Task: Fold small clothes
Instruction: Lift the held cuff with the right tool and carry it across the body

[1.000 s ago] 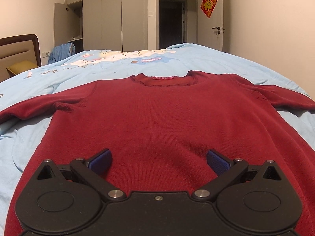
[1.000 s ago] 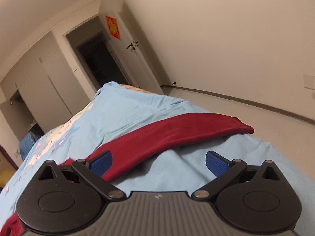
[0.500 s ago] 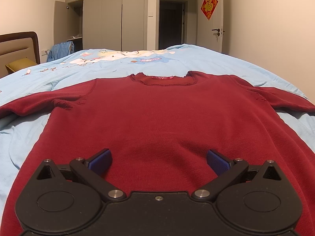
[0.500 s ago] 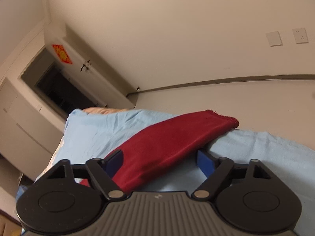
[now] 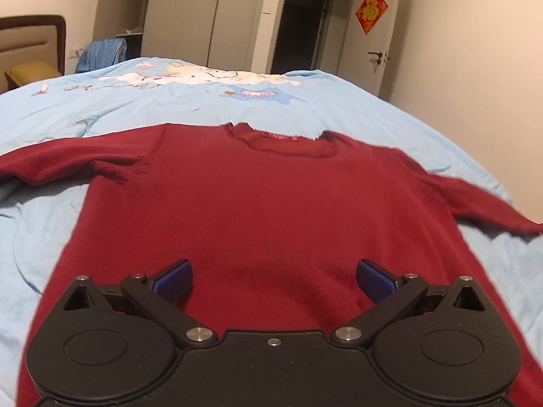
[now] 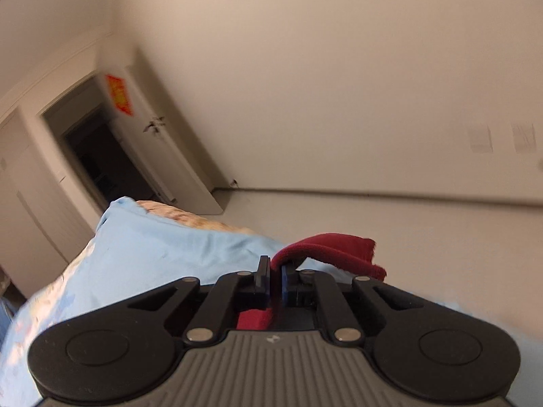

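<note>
A dark red knit sweater point(image 5: 271, 203) lies flat, front up, on the light blue bed cover point(image 5: 169, 101), collar away from me and both sleeves spread sideways. My left gripper point(image 5: 273, 279) hovers open above the sweater's lower body, its blue pads point(image 5: 173, 276) wide apart with nothing between them. In the right wrist view, my right gripper point(image 6: 275, 279) is shut on the end of the right sleeve point(image 6: 332, 251). The sleeve's cuff curls up over the fingertips, lifted off the bed cover point(image 6: 163, 244).
A wardrobe point(image 5: 190, 17) and a dark doorway point(image 5: 298, 30) stand beyond the bed, with a headboard point(image 5: 30, 44) at far left. An open white door point(image 6: 169, 156), bare floor point(image 6: 407, 224) and wall lie to the right of the bed edge.
My right gripper has closed on the sleeve end and raised it. The left gripper stays open and has tilted slightly over the sweater body.
</note>
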### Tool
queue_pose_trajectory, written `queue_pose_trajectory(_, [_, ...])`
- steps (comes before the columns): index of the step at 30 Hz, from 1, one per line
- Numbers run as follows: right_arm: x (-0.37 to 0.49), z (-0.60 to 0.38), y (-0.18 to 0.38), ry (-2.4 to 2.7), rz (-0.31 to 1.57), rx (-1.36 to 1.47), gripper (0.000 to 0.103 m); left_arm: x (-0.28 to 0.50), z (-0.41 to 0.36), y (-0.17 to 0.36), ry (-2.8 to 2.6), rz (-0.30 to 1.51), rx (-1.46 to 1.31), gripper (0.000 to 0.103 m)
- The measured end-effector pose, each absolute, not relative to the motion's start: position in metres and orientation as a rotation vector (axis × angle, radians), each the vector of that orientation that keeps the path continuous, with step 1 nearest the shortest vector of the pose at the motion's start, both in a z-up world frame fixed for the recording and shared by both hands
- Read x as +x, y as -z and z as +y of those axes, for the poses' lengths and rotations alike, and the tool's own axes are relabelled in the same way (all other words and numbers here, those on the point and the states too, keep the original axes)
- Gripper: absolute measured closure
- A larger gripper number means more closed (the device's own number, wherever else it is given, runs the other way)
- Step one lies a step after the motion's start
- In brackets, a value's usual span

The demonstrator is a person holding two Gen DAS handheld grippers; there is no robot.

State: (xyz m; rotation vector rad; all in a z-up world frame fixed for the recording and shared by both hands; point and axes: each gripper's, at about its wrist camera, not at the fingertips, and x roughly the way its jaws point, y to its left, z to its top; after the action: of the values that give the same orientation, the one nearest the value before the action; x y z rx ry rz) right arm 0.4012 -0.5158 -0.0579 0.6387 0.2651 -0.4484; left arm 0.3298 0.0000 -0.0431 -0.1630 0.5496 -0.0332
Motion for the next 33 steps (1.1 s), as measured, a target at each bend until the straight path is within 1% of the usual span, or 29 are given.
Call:
queue_pose_trajectory(5, [0.415, -0.461, 0.010, 0.340, 0.207, 0.348, 0.096, 0.323, 0.007, 0.024, 0.001, 0.520, -0.151, 0.001])
queue_pose_trajectory(9, [0.427, -0.389, -0.024, 0.227, 0.137, 0.075, 0.096, 0.315, 0.018, 0.008, -0.013, 0.491, -0.163, 0.001])
queue_pose_trajectory(13, [0.435, -0.306, -0.044, 0.095, 0.068, -0.157, 0.096, 0.308, 0.033, -0.006, -0.034, 0.458, -0.193, 0.001])
queue_pose_trajectory(17, [0.437, -0.216, -0.050, -0.046, 0.009, -0.335, 0.096, 0.299, 0.050, -0.015, -0.068, 0.431, -0.216, 0.001])
queue_pose_trajectory(20, [0.436, -0.151, -0.048, -0.146, -0.003, -0.409, 0.096, 0.293, 0.065, -0.019, -0.101, 0.419, -0.234, 0.001])
queue_pose_trajectory(24, [0.427, -0.072, -0.031, -0.279, -0.008, -0.524, 0.096, 0.284, 0.085, -0.021, -0.145, 0.410, -0.252, 0.001])
queue_pose_trajectory(28, [0.408, -0.007, 0.003, -0.405, 0.026, -0.659, 0.097, 0.275, 0.107, -0.019, -0.198, 0.410, -0.268, 0.001])
queue_pose_trajectory(33, [0.386, 0.034, 0.049, -0.512, 0.076, -0.830, 0.097, 0.268, 0.128, -0.014, -0.253, 0.419, -0.296, 0.001])
